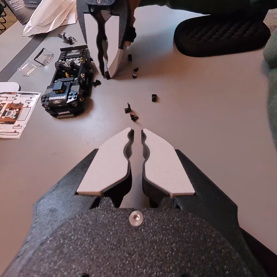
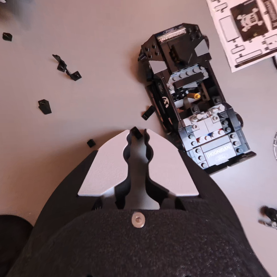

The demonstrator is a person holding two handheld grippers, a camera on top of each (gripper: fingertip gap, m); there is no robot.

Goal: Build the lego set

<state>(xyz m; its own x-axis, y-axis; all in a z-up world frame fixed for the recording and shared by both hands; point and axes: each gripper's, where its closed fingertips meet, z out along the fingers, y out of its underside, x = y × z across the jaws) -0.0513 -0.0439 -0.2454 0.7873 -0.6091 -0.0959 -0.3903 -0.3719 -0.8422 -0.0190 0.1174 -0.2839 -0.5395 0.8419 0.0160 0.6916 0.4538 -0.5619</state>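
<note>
A: How much of the build can be taken as done?

B: A good part. In the left wrist view the black car body is seen standing on the desk at centre left, with chassis, side panels and stickered front already assembled. The cabin is left uncovered, though, and grey studs are exposed in the middle. No wheels can be made out on it.

A: What is judged to be left?

B: Two clear windscreen pieces are lying unfitted at the upper left. Small black pieces are scattered over the middle of the frame, a pair of clip pieces among them. A partly used sticker sheet is seen at the left edge.

A: And the hand-held grippers?

B: The left hand-held gripper is held low in the frame with a narrow gap between its tips; nothing is gripped. In the right wrist view the right hand-held gripper is placed just left of the car, and a small black brick is seen between its tips. Whether that brick is actually clamped cannot be told, since a gap is visible on one side.
</note>
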